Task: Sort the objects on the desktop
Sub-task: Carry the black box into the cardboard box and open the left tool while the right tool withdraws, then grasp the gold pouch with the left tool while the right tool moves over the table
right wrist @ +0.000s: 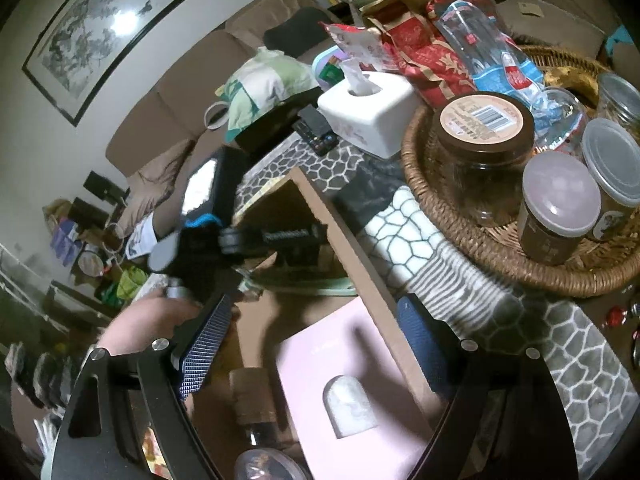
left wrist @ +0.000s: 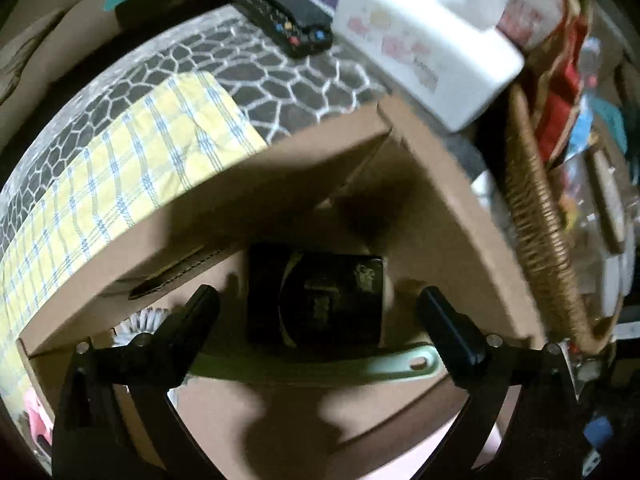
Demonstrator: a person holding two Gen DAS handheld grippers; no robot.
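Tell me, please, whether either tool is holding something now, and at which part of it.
Nothing is held. The left tool is open above the black box inside the cardboard box. The right tool is open and empty.

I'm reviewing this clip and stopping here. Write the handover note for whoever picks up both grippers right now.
Left gripper: open, empty, over the cardboard box, fingers either side of the black box lying inside; not touching it.
Right gripper: open, empty, above the same box's near end.
Already in the box: black box, mint-green handled tool, pink box, a brush.
Still out on the table: remotes, tissue box, yellow checked cloth. Jars sit in the wicker basket.
Whether those belong in the box is unclear.
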